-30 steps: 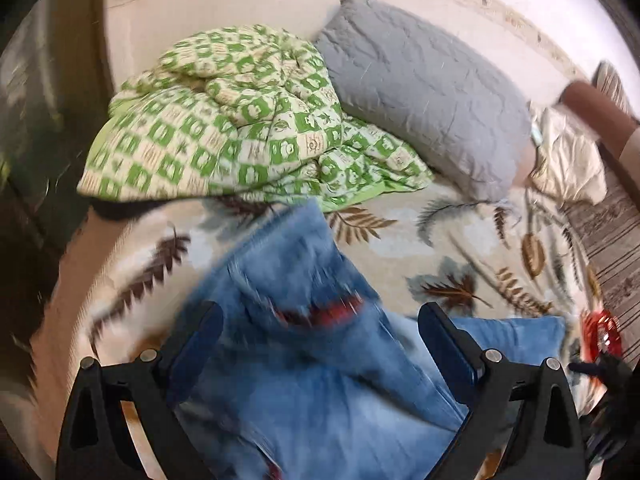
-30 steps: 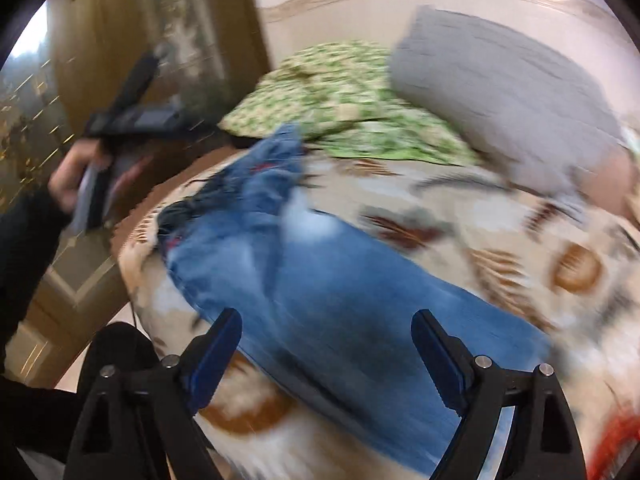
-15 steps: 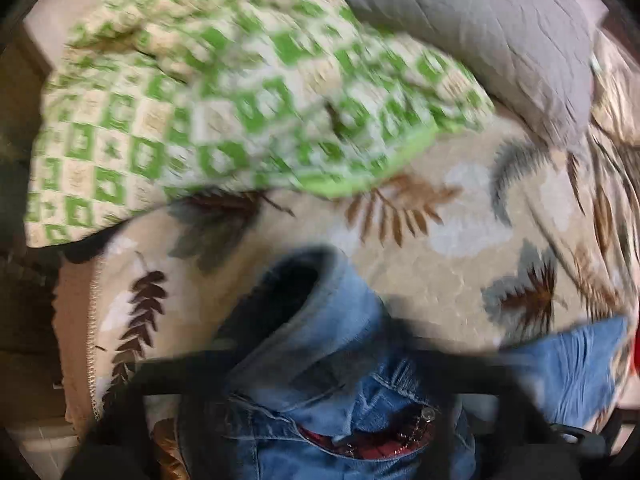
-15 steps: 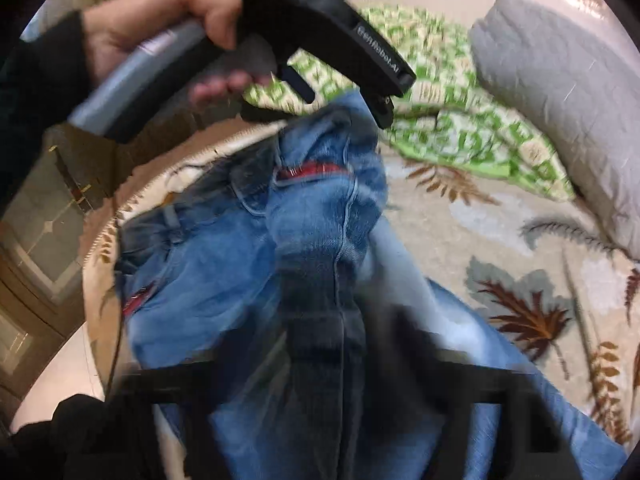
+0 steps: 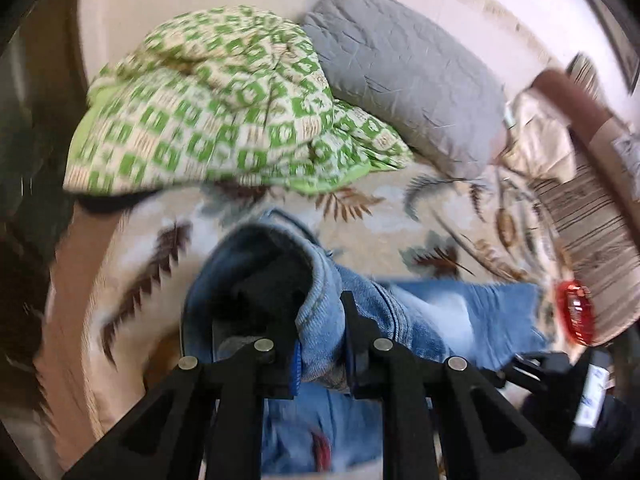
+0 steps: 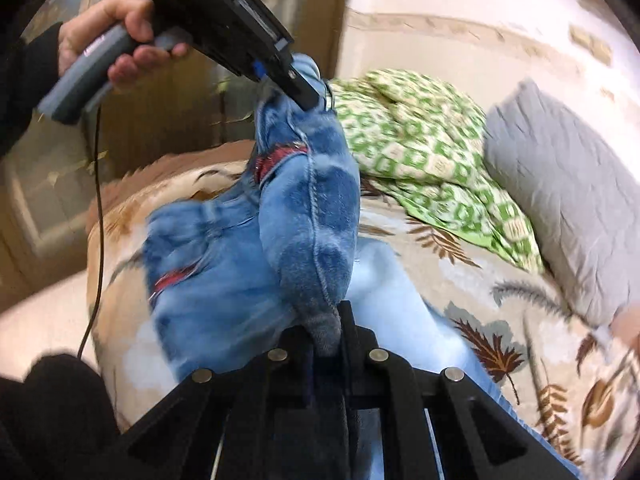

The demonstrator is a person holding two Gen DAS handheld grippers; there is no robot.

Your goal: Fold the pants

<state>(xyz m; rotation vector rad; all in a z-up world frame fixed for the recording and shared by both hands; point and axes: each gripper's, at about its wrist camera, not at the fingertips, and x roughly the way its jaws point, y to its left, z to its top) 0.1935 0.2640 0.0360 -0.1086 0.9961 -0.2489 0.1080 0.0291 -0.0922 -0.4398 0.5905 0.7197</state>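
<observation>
Pants (image 6: 308, 208) waistband taut between both clamped tools

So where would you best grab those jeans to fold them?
By the thick waistband edge of the jeans, coming from the near side. Its seamed rim stands up in a ridge, and both the left hand-held gripper and right hand-held gripper pinch it.

Home bedroom: bed (image 5: 400, 216), pillow (image 5: 404, 72), quilt (image 5: 224, 108).

Bare bedspread (image 6: 472, 280) right of jeans (image 6: 312, 208); green quilt (image 5: 208, 112), grey pillow (image 5: 404, 68) apparently blocking beyond
</observation>
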